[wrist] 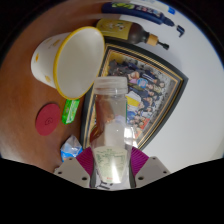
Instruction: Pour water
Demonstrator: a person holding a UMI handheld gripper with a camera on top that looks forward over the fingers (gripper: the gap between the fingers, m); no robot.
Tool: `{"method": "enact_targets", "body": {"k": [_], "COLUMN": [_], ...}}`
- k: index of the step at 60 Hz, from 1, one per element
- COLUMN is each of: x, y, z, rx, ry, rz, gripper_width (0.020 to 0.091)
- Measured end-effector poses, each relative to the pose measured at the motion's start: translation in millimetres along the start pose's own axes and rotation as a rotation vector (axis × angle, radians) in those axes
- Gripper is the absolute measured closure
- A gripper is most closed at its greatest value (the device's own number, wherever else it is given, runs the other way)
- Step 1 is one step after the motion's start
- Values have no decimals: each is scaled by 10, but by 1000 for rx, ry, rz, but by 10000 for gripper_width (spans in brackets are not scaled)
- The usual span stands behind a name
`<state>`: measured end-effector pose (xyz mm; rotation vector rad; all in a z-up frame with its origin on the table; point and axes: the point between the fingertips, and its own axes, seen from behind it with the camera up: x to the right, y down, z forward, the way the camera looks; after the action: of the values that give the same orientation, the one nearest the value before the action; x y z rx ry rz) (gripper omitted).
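Claw [110, 165] closed on a clear plastic bottle [109, 125], both magenta pads [86, 160] pressed against its lower body from either side, so the bottle is carried upright between the fingers and rises ahead of them. Its top end reaches up to the rim of a cream-coloured plastic cup [68, 58], which lies tipped with its open mouth turned toward the bottle; whether the two touch I cannot tell. Behind the bottle a framed picture [150, 92] lies flat on the wooden counter [25, 105]. A red round lid [48, 120] sits on the counter beside the cup, with a small green packet [70, 110] near it and a crumpled blue-and-white wrapper [70, 150] just beside the left finger. Farther back lie a yellow packet [128, 30] and some blue-and-white tubes [140, 10].

The bottle looks thin-walled and light, likely to give under pressure, so a firm squeeze could buckle it or push water out. How full it is cannot be read through the clear wall; a fuller bottle would be heavier and shift its weight as it tilts. Smooth plastic may slip against the pads, so a hold low on the body, as here, seems sound for control of the tilt. The cup seems light too, and easily nudged.
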<state>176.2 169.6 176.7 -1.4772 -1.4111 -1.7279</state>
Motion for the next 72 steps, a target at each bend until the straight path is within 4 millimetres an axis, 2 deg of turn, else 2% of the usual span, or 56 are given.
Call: {"method": "enact_targets", "body": {"k": [11, 17, 22, 29, 37, 46, 53, 58, 72], "x": [61, 20, 11, 11, 36, -8, -229, -420, -879], "y": [-143, -155, -132, -115, -80, -163, -285, -386, -718], "z": [24, 14, -8, -65, -172, -241, -206, -138, 17], "rx": [32, 39, 47, 80, 117, 186, 222, 249, 310], "ry": [45, 24, 4, -62, -178, -307, -431, -506, -623], "rz": [-197, -174, -90, 180, 622, 1099, 1400, 1554, 1746], "gripper_width": [651, 651, 652, 650, 654, 654, 652, 652, 651]}}
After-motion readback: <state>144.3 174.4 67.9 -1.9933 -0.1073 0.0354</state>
